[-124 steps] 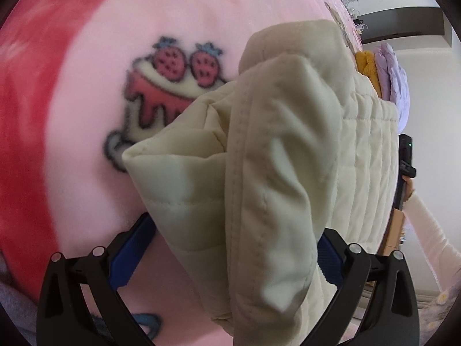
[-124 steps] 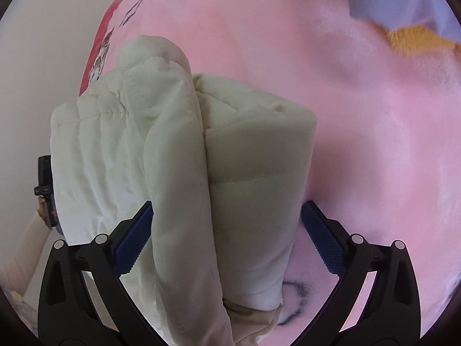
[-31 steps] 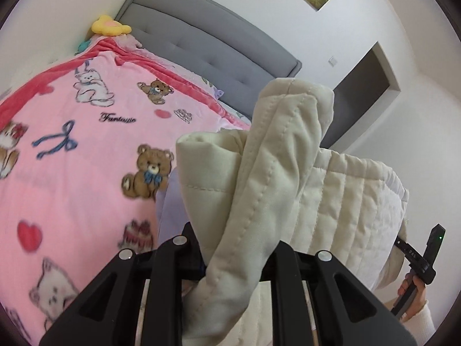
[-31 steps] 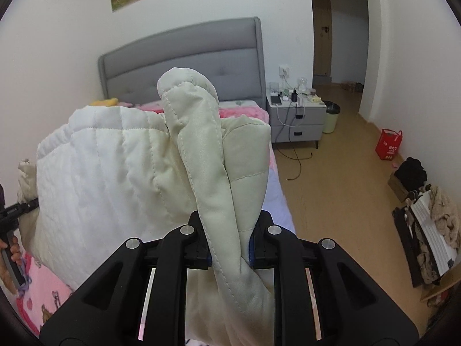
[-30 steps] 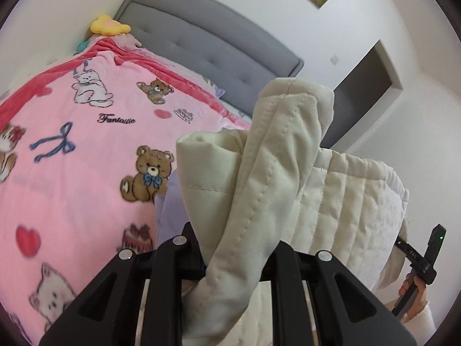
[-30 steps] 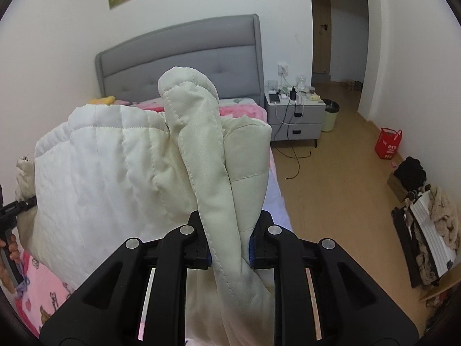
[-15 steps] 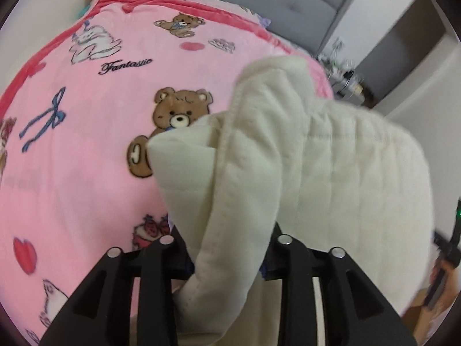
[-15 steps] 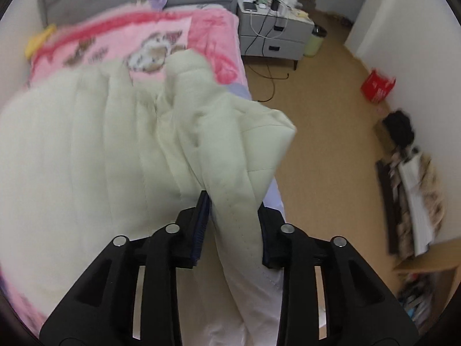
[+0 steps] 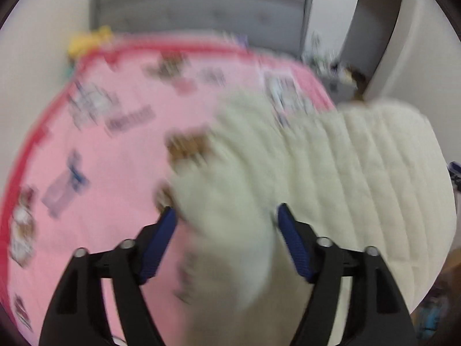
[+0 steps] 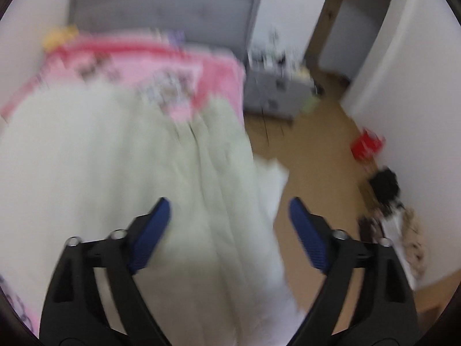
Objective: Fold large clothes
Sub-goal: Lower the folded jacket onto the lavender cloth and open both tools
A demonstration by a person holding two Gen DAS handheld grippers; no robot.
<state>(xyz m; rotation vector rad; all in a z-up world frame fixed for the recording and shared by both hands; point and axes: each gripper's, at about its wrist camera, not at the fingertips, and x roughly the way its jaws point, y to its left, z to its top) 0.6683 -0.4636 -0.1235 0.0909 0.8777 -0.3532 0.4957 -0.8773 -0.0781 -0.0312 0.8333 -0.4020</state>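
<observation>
Presently I read both frames as heavily motion-blurred, so fine detail is limited. My left gripper (image 9: pixel 224 213) has its two black fingers with blue pads (image 9: pixel 155 245) spread wide apart; a bunched fold of the cream quilted padded garment (image 9: pixel 360 178) sits in the gap between them, and no pad presses on it as far as I can make out. That garment spreads out to the right of the left gripper, its stitched channels visible, lying over the pink fleece blanket with cartoon prints (image 9: pixel 100 158) that covers the bed. A grey upholstered headboard (image 9: pixel 201 14) stands behind the blanket, with a yellow soft object (image 9: pixel 89 40) at its left corner; I cannot tell what that object is.

My right gripper (image 10: pixel 227 210) is likewise spread wide, grasping nothing. The cream garment (image 10: pixel 115 158) lies beneath and ahead of it, with its right edge hanging over the bed side toward the brown wooden floor (image 10: pixel 317 150). A grey bedside cabinet (image 10: pixel 273 92) stands beside the bed, and a small red bag (image 10: pixel 367 144) rests on the floor near the white wall.
</observation>
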